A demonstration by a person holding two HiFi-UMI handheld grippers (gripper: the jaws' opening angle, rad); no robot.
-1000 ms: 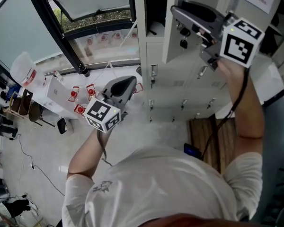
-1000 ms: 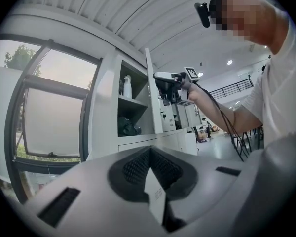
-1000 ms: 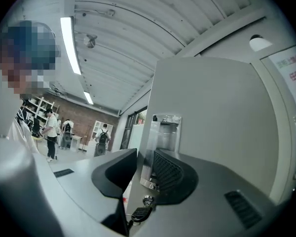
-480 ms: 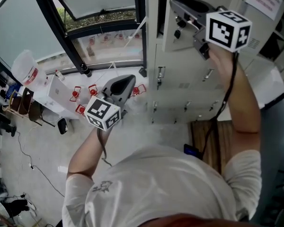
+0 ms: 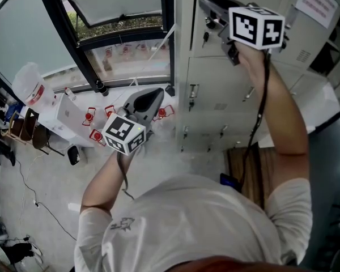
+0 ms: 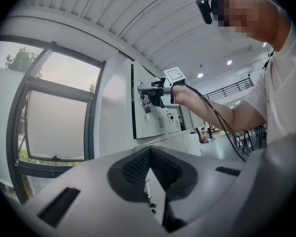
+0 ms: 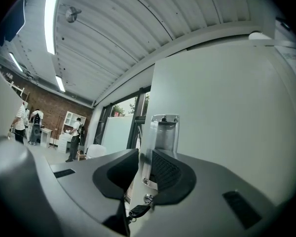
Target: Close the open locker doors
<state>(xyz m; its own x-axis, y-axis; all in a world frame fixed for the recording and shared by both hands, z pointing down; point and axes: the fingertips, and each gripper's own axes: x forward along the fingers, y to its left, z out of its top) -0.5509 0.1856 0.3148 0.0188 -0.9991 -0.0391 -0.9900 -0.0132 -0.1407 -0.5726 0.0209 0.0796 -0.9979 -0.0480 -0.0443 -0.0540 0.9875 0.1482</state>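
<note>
Right gripper [image 7: 144, 164] was up at the top locker door [image 7: 227, 112], and its jaws had just been closing, narrowed around the metal door handle [image 7: 164, 132]. The handle stood right between the pads, and as far as that gripper's own view showed, they were pinched on it. A key [image 7: 138, 211] dangled just below the handle. The door itself sat close to its frame; seen from the left gripper view, a dark seam ran down the edge on the window side of the handle, so by my read it was not quite latched. This looked like the last stretch of swinging that door shut. Left gripper [image 6: 149, 169] hung well apart from the handle, lower and toward the window, tips together and nothing in them, taking no part. Next up, I'd judge, was a steady push through the handle, square to the locker bank [image 5: 215, 95], until the seam vanished. Then the jaws would want easing apart, clear of the dangling key, before backing straight off so the door wasn't dragged open again.
</note>
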